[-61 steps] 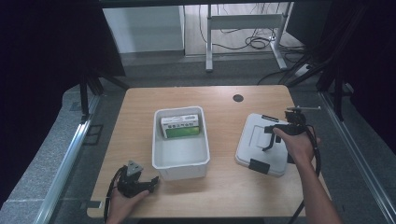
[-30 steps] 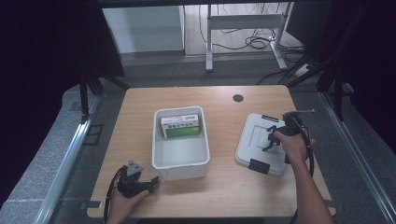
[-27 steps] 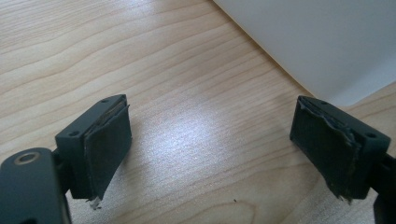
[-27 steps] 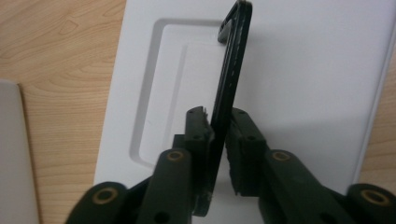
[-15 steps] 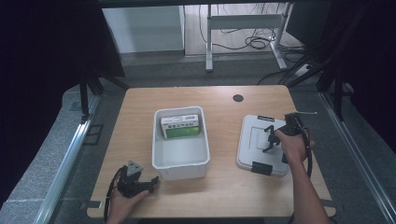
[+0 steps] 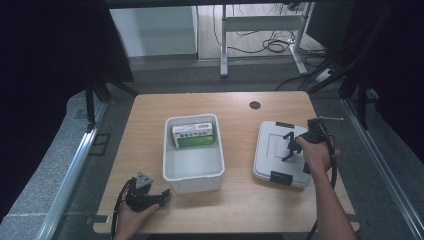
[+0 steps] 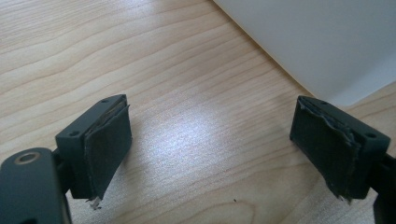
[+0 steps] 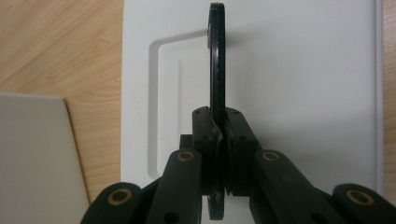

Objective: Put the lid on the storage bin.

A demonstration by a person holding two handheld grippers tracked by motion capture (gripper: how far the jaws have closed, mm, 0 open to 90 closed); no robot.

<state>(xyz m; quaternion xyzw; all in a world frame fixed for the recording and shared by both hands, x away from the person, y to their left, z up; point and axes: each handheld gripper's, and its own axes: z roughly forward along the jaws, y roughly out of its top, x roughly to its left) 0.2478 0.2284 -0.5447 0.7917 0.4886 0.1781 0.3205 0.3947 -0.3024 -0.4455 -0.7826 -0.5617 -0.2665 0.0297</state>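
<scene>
While the left gripper (image 6: 150,196) rests at the near left of the table (image 6: 150,115) with its jaws spread wide over bare wood, just beside the near left corner of the white bin (image 6: 192,175), the right gripper (image 8: 219,140) has shifted a little nearer on the white lid (image 6: 272,150) over the last seconds, and its jaws are now clamped on the thin black handle (image 8: 216,56) that stands up on edge from the lid's top. That suggests the grasp is made and the lid is ready to be lifted. It lies flat on the right side of the table, well apart from the bin, which holds a green box (image 6: 195,136) at its far end. Open wood lies between lid and bin, so a carry to the left looks free. The table's right edge is close to the lid, and the right gripper's cable (image 6: 331,167) trails over it.
</scene>
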